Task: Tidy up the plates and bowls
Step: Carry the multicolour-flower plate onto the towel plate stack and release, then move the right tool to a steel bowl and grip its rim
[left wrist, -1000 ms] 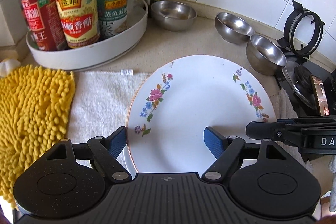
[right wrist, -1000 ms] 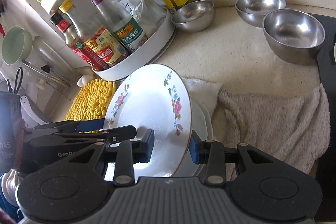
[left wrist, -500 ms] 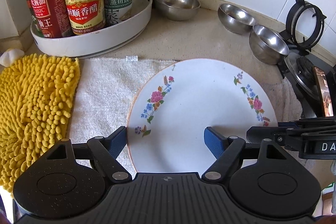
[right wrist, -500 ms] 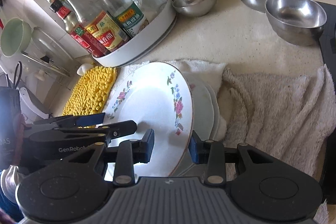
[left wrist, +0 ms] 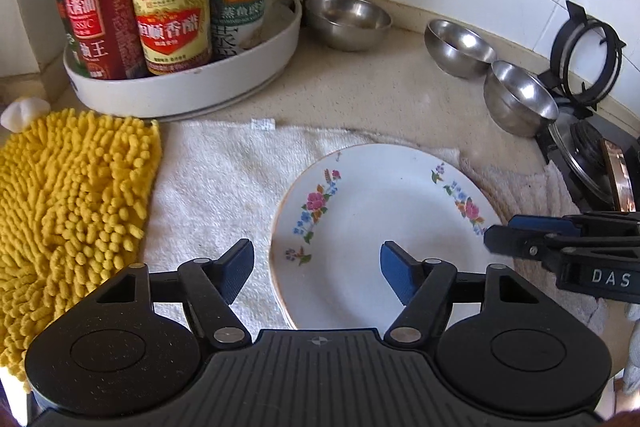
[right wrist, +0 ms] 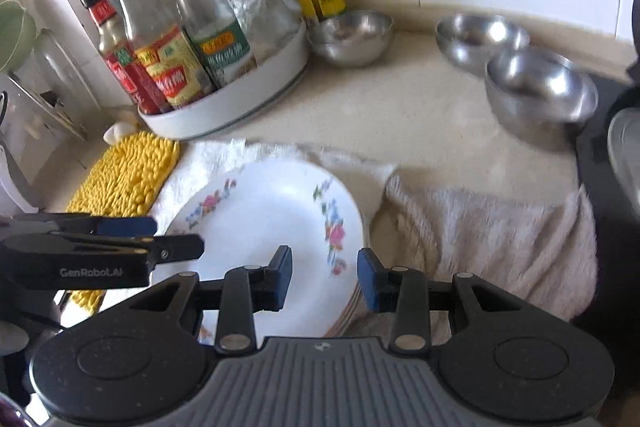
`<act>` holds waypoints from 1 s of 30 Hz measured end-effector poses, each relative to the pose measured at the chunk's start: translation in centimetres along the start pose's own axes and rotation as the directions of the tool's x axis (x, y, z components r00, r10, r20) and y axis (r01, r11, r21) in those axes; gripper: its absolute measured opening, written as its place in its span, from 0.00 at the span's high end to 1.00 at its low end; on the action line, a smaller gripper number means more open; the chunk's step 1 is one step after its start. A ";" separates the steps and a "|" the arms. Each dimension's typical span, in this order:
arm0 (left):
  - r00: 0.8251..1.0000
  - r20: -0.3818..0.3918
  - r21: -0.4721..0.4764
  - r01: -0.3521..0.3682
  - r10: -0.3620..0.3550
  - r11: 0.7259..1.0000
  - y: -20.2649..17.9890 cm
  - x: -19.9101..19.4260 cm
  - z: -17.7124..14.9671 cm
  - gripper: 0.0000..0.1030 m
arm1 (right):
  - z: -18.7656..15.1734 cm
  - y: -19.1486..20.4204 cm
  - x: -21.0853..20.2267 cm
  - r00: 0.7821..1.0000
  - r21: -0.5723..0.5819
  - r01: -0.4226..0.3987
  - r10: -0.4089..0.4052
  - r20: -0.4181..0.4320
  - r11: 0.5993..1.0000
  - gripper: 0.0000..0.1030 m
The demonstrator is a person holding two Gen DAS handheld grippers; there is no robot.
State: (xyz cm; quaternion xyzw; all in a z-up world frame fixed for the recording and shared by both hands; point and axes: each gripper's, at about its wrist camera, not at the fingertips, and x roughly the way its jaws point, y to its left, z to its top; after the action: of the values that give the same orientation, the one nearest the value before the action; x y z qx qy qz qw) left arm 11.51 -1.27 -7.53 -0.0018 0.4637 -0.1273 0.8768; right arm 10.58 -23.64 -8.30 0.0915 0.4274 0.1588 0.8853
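Observation:
A white floral plate (left wrist: pixel 372 223) lies flat on top of a stack of plates on a white towel (left wrist: pixel 216 183); it also shows in the right wrist view (right wrist: pixel 272 223), with stacked rims at its right edge. My left gripper (left wrist: pixel 316 273) is open and empty, just above the plate's near left edge. My right gripper (right wrist: pixel 323 279) is open and empty, over the plate's near right rim. Three steel bowls stand behind on the counter: one by the turntable (left wrist: pixel 347 21), one in the middle (left wrist: pixel 460 47), one nearest the stove (left wrist: pixel 520 103).
A white turntable (left wrist: pixel 192 87) with sauce bottles stands at the back left. A yellow chenille mat (left wrist: pixel 68 195) lies left of the towel. A grey towel (right wrist: pixel 492 227) lies to the right. A gas stove (left wrist: pixel 588 143) is at the far right.
The right gripper held the plate tilted on edge, then lowered it onto the stack and let go. Both grippers have drawn back a little from the plate.

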 end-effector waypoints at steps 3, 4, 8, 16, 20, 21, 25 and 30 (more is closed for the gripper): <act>1.000 -0.005 -0.008 -0.004 0.004 1.000 0.1 0.0 0.3 0.24 | 0.5 -0.1 0.5 1.000 -0.013 0.015 -0.014 0.024 1.000 0.46; 1.000 -0.005 -0.007 -0.005 0.005 1.000 0.2 0.0 0.4 0.24 | 0.6 -0.4 0.7 1.000 0.005 0.004 -0.004 0.025 1.000 0.46; 1.000 0.005 0.001 0.014 -0.014 1.000 -0.2 0.3 1.0 0.23 | 0.4 -1.5 0.5 0.999 0.060 0.017 -0.019 0.033 0.998 0.46; 0.997 0.052 0.096 0.046 -0.051 0.994 -4.1 0.0 3.6 0.18 | 0.1 -4.6 -2.3 0.997 0.128 0.039 -0.047 0.059 0.991 0.46; 0.997 0.057 0.148 0.049 -0.058 0.988 -5.9 0.4 4.8 0.17 | -0.1 -6.0 -3.1 0.995 0.149 0.047 -0.060 0.078 0.988 0.45; 0.997 0.055 0.160 0.049 -0.059 0.986 -6.3 0.6 5.0 0.16 | -0.2 -6.4 -3.2 0.995 0.164 0.053 -0.066 0.077 0.985 0.45; 0.996 0.021 0.194 0.083 -0.089 0.977 -7.1 1.9 6.1 0.14 | -0.5 -7.2 -3.7 0.993 0.215 0.064 -0.084 0.086 0.974 0.45; 0.988 -0.015 0.221 0.154 -0.155 0.963 -7.9 3.5 8.3 0.11 | -0.3 -7.4 -4.5 0.983 0.265 0.131 -0.160 0.088 0.955 0.44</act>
State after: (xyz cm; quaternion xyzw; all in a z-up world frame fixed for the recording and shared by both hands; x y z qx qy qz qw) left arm 18.41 -10.71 -4.71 0.0596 0.4438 -0.2462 0.8596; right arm 9.16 -32.19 -7.42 0.1827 0.4014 0.0309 0.8970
